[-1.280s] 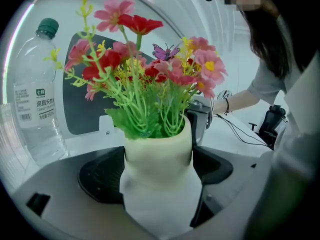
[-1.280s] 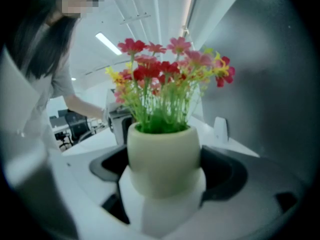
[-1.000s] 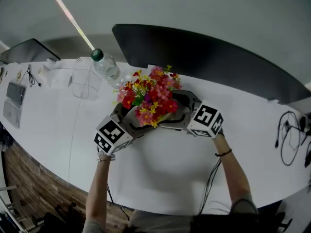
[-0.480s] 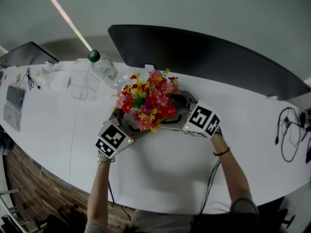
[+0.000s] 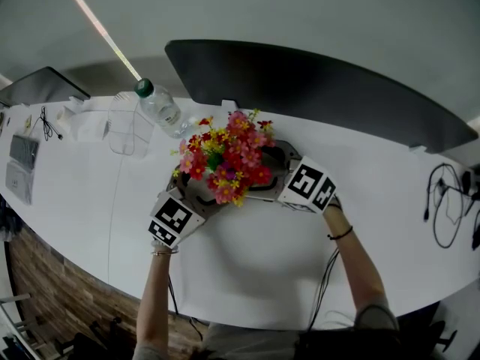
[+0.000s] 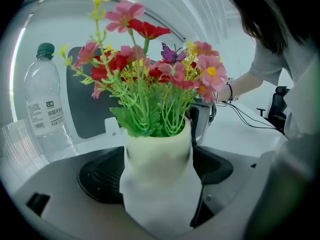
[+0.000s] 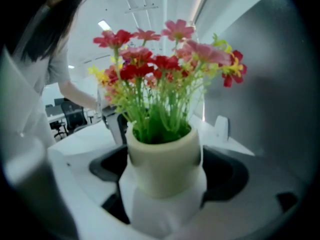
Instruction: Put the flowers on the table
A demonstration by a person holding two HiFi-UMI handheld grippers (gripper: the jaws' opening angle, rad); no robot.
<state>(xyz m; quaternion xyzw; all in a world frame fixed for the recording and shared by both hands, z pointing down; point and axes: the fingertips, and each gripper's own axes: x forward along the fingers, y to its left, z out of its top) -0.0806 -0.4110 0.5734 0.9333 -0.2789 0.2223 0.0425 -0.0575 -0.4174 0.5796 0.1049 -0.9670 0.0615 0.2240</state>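
A bunch of red, pink and yellow artificial flowers (image 5: 227, 156) stands upright in a cream pot (image 6: 157, 156) above the white table (image 5: 247, 268). My left gripper (image 5: 204, 191) holds the pot from the near left, its jaws pressed against the pot's white lower part (image 6: 160, 204). From the right, my right gripper (image 5: 264, 180) grips the same pot (image 7: 164, 159). The blooms hide both sets of jaws in the head view. I cannot tell whether the pot's base touches the table.
A water bottle (image 5: 159, 105) and clear plastic cups (image 5: 129, 122) stand just left of the flowers at the back. A dark curved panel (image 5: 315, 88) runs behind the table. Cables (image 5: 446, 201) lie at the far right, and a device (image 5: 21, 156) at the far left.
Both grippers keep hold of the pot. The right gripper has edged slightly left and the left one slightly toward me; the flowers have barely shifted.
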